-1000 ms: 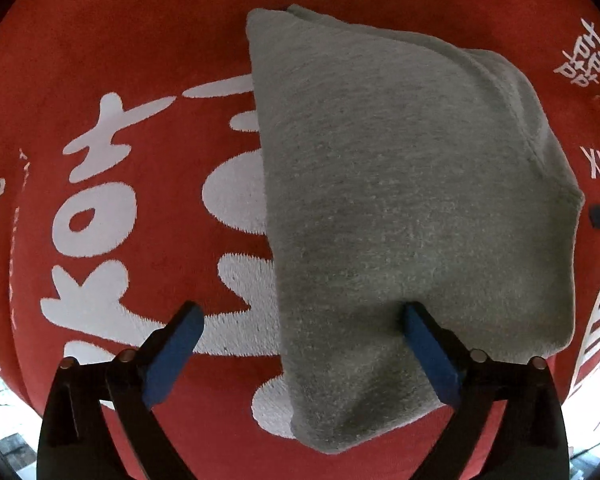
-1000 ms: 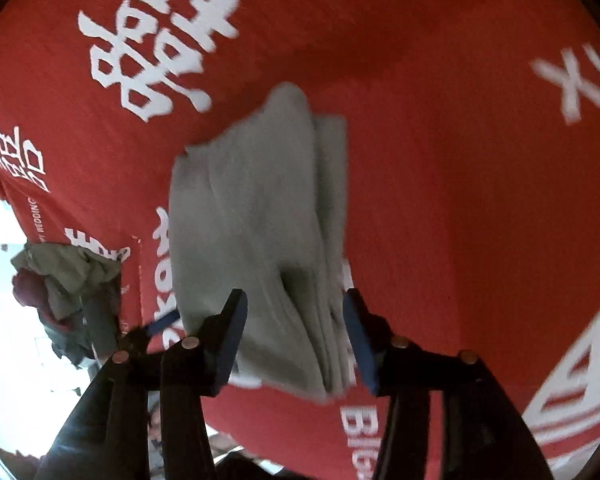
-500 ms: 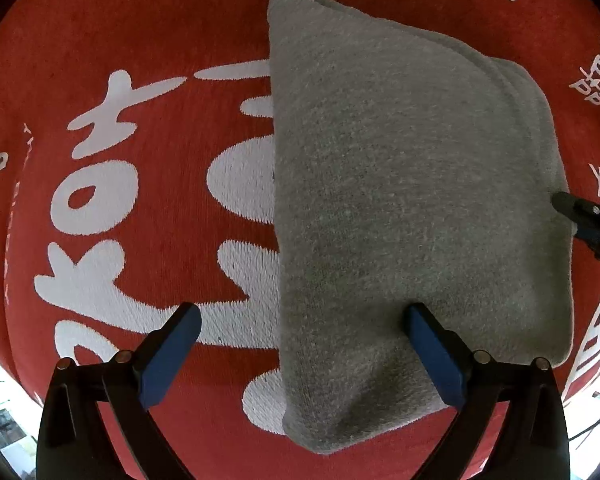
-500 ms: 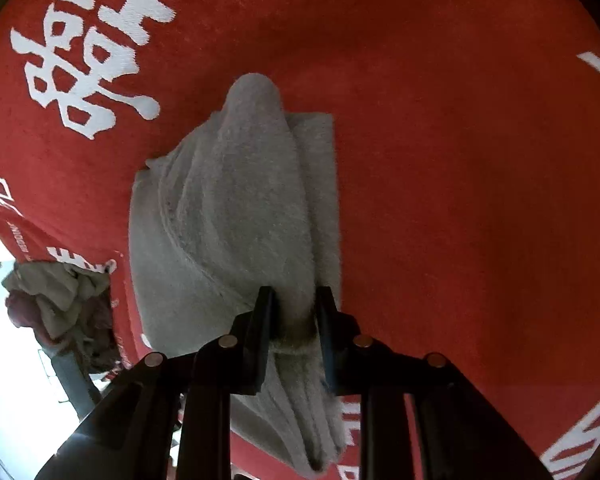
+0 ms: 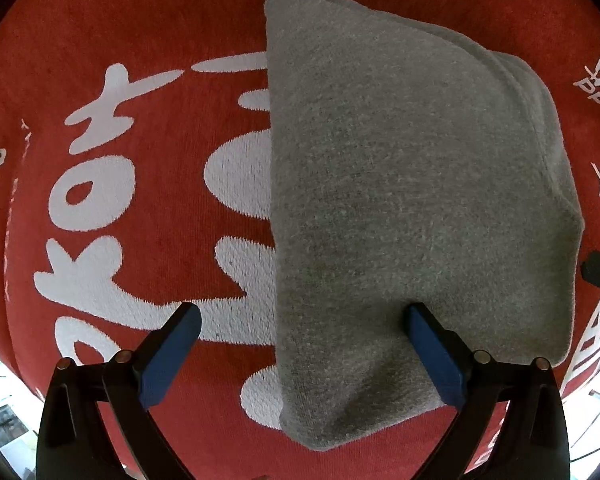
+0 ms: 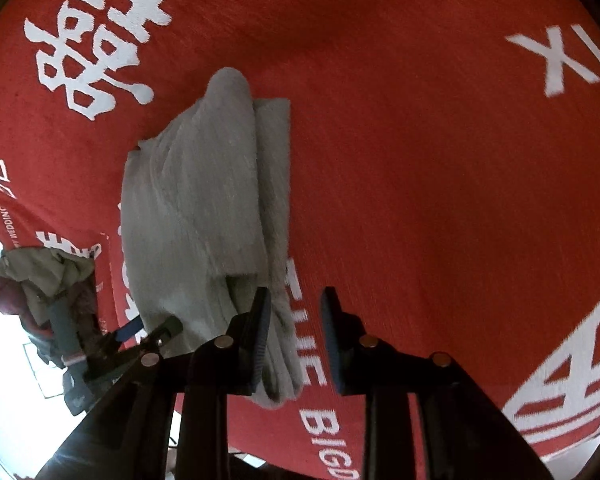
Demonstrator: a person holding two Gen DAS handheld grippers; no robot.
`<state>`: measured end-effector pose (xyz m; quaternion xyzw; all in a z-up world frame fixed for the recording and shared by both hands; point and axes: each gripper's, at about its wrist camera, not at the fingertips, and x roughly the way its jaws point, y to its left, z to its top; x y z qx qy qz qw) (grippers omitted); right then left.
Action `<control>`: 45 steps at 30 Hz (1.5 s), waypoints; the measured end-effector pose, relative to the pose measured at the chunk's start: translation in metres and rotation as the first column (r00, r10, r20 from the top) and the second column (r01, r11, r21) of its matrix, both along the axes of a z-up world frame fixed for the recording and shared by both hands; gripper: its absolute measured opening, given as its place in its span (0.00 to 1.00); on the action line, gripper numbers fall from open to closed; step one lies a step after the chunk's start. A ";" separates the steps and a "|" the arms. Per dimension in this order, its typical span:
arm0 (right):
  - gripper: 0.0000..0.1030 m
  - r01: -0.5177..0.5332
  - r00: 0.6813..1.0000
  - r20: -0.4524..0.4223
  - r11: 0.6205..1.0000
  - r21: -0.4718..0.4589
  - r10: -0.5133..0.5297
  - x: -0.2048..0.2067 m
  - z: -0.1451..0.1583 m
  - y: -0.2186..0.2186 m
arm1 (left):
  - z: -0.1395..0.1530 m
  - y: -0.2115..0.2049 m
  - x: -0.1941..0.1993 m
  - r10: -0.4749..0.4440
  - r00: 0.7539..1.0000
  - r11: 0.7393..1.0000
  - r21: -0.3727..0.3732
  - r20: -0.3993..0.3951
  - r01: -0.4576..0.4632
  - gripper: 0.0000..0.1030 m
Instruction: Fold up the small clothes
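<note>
Grey folded cloth (image 6: pixel 204 216) is lying between the opening right hand-held gripper (image 6: pixel 294 320), nothing pinched. The left hand-held gripper (image 5: pixel 300 336) is gaping wide, one pad pressing the cloth. Any snag is risking undoing the fold.

My left gripper (image 5: pixel 300 344) has black arms, blue pads and round shiny screws. My right gripper (image 6: pixel 294 336) looks the same.

One folded grey cloth (image 5: pixel 400 208) lies on one red cover (image 5: pixel 140 32) with white lettering. Two grippers, left (image 5: pixel 300 344) and right (image 6: pixel 294 338), each with two fingers (image 5: pixel 172 348). One heap of other clothes (image 6: pixel 40 276) at the desk edge; count within it unclear.
</note>
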<state>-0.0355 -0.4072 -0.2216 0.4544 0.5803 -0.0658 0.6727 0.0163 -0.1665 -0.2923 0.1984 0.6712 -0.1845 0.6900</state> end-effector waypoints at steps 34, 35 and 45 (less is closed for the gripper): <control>0.78 -0.218 0.972 0.089 0.976 0.007 0.216 0.044 0.049 0.064 | 0.109 0.054 -0.033 0.143 0.989 0.984 -0.116 0.033 -0.138 0.99; 0.78 -0.225 0.971 0.087 0.974 0.007 0.223 0.047 0.049 0.065 | 0.109 0.057 -0.032 0.156 0.987 0.981 -0.122 0.026 -0.152 0.99; 0.78 -0.252 0.966 0.066 0.968 -0.001 0.251 0.065 0.048 0.061 | 0.103 0.068 -0.022 0.231 0.973 0.966 -0.123 0.022 -0.227 0.99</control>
